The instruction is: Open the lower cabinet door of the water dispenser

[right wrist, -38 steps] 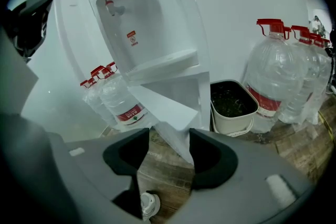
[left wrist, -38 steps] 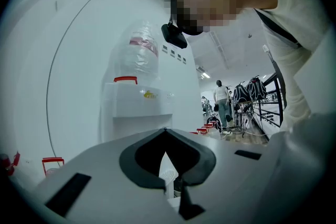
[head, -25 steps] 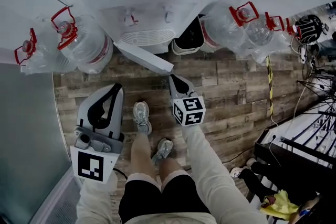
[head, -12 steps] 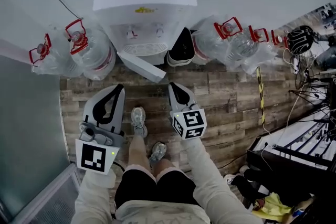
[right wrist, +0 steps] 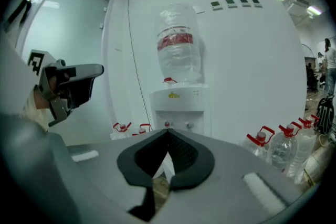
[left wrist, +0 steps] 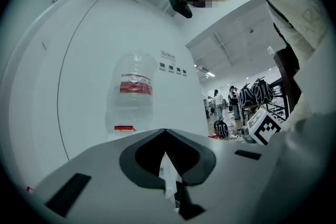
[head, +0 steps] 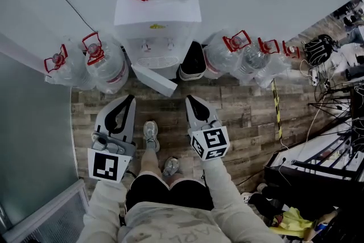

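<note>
The white water dispenser (head: 157, 14) stands against the wall with a bottle on top. Its lower cabinet door (head: 154, 80) stands swung open toward me over the wood floor. My left gripper (head: 130, 98) and my right gripper (head: 189, 98) hang side by side in front of it, both shut and empty, clear of the door. In the right gripper view the dispenser (right wrist: 178, 105) shows beyond the closed jaws of the right gripper (right wrist: 168, 132). The left gripper (left wrist: 165, 132) points at the wall, where the bottle (left wrist: 134, 97) shows.
Water jugs with red handles stand on the floor to the left (head: 105, 62) and right (head: 227, 54) of the dispenser. A dark bin (head: 193, 62) sits beside it. A glass partition (head: 28, 139) bounds the left. Tables with cables (head: 324, 156) crowd the right. My feet (head: 151, 132) are between the grippers.
Both grippers have risen and drawn back from the dispenser; the right one has left the door's edge. The door stays open. The head view now takes in the bottle on top.
</note>
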Motion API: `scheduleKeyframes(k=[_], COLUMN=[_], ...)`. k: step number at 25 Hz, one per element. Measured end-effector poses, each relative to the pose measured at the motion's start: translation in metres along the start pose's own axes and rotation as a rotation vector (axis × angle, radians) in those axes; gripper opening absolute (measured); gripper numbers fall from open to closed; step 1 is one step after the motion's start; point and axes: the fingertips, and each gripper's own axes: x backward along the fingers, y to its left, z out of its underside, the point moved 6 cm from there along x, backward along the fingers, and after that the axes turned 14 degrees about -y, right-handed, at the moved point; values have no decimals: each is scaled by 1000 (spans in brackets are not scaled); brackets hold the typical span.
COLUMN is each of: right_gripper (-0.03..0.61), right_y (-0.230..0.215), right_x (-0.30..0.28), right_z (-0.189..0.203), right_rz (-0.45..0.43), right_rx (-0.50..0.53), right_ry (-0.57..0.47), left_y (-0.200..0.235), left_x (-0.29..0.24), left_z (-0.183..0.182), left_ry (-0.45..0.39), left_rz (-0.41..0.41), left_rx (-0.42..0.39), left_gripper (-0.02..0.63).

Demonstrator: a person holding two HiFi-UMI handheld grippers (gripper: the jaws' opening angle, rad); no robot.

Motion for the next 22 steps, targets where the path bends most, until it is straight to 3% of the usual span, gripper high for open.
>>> scheduleKeyframes(k=[9,22], right_gripper=[9,9], right_y=[30,54], right_x=[32,67], right_z=[-83,-163], right_rz=[-24,-55], right_rx=[35,107], right_ry=[-92,-193], left_y=[-9,-28], left_x=[14,23], left_z=[-56,-106], left_ry=[-29,-59], left_rz=[-15,-14], left_rx=[-8,-29], left_gripper=[6,6])
